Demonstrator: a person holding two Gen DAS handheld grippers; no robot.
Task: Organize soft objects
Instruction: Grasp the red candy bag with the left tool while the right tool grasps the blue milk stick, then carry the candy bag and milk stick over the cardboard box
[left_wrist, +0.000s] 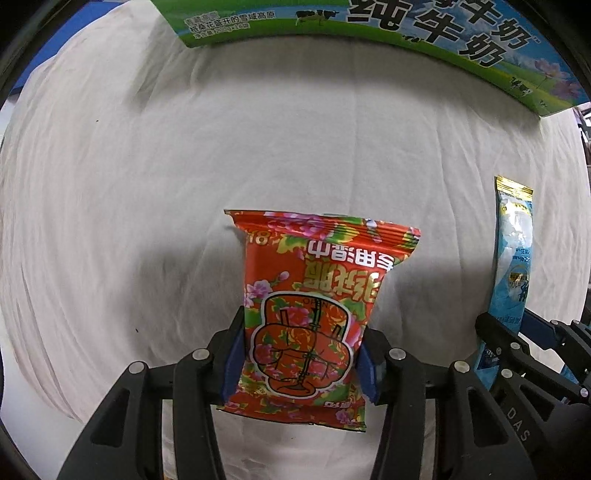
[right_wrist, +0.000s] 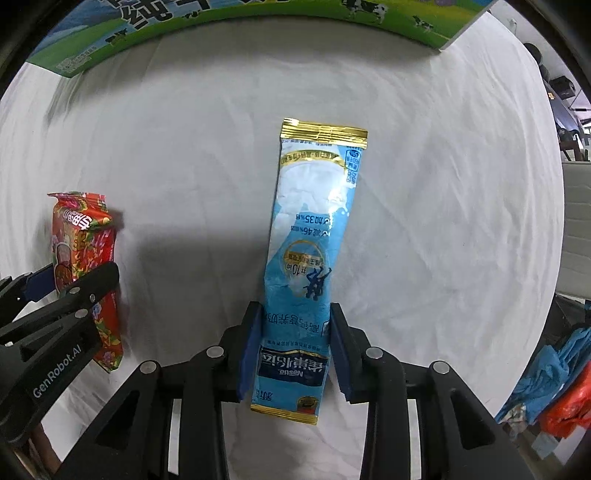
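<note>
My left gripper is shut on a red flowered wet-wipe pack and holds it above the white cloth. The pack also shows at the left of the right wrist view, with the left gripper's fingers around it. My right gripper is shut on a long blue and white milk powder sachet with gold ends, held above the cloth. The sachet shows at the right edge of the left wrist view.
A white wrinkled cloth covers the table. A green and blue milk carton box stands along the far edge; it also shows in the right wrist view. Blue and orange bags lie off the table at the right.
</note>
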